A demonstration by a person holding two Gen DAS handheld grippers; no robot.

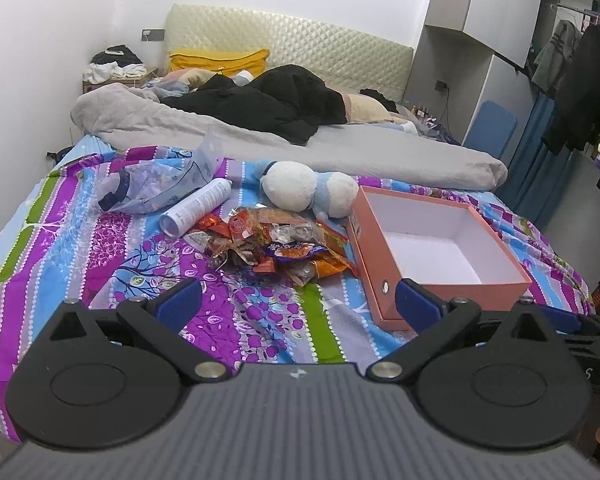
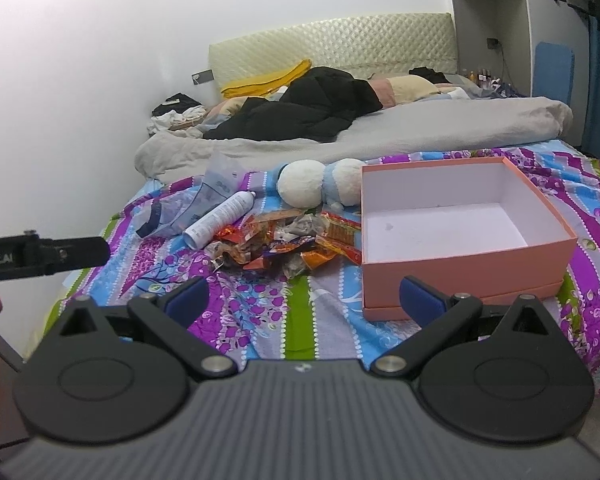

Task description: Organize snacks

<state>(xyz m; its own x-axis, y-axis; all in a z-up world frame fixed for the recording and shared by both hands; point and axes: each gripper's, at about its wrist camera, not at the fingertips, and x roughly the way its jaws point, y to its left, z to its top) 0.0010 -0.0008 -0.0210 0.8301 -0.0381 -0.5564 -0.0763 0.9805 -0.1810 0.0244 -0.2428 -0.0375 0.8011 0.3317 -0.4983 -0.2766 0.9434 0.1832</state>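
A pile of snack packets [image 1: 276,246] [image 2: 288,244], mostly orange and red wrappers, lies on the patterned bedspread. Just to its right stands an open pink box [image 1: 440,288] [image 2: 464,272] with a white, empty inside. My left gripper [image 1: 298,300] hovers open above the bedspread, short of the pile, nothing between its blue pads. My right gripper [image 2: 304,300] is open too, near the box's front left corner, with nothing in it. The left gripper's body [image 2: 44,258] shows at the left edge of the right wrist view.
A white spray can [image 1: 198,208] [image 2: 220,220], a clear plastic bag [image 1: 156,184] [image 2: 192,204] and a white-and-blue plush toy [image 1: 308,190] [image 2: 320,182] lie behind the snacks. Grey duvet [image 1: 300,148] and dark clothes [image 1: 268,104] cover the far bed. A wardrobe and hanging clothes [image 1: 580,80] stand right.
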